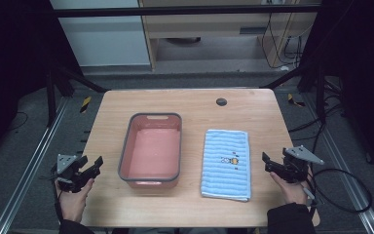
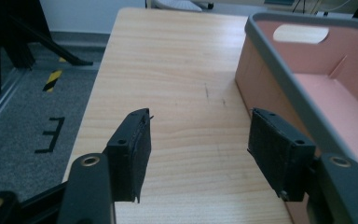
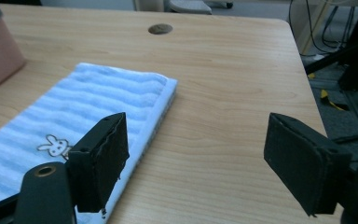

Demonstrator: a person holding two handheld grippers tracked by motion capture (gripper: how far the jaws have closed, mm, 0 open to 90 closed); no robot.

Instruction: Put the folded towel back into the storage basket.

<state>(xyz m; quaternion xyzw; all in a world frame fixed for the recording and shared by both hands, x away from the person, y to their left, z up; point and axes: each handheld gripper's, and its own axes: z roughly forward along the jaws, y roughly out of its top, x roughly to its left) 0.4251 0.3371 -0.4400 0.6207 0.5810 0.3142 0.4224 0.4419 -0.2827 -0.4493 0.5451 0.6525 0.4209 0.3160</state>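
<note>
We are holding both grippers low at the near corners of the bench (image 1: 126, 105), each with its jaws spread wide and nothing between them. The folded blue striped towel (image 1: 226, 163) is lying flat on the bench right of centre, its long axis running away from us, and the pink tub (image 1: 151, 148) is sitting just to its left, apart from it and likewise lengthwise.

The relation we are weighing is which hand is nearer. The right gripper (image 1: 278, 165) is sitting just beside the towel's right long edge, near its closer half, and in the right gripper view the towel (image 3: 74, 121) is lying ahead and to the left of the jaws, with its folded edge facing them. The left gripper (image 1: 85, 168) is resting on the far side of the tub from the towel; in the left gripper view the tub's wall (image 2: 279, 79) is standing just to its right.

So we are judging that the right hand is the one placed to take the towel, moving leftward onto that long edge.
</note>
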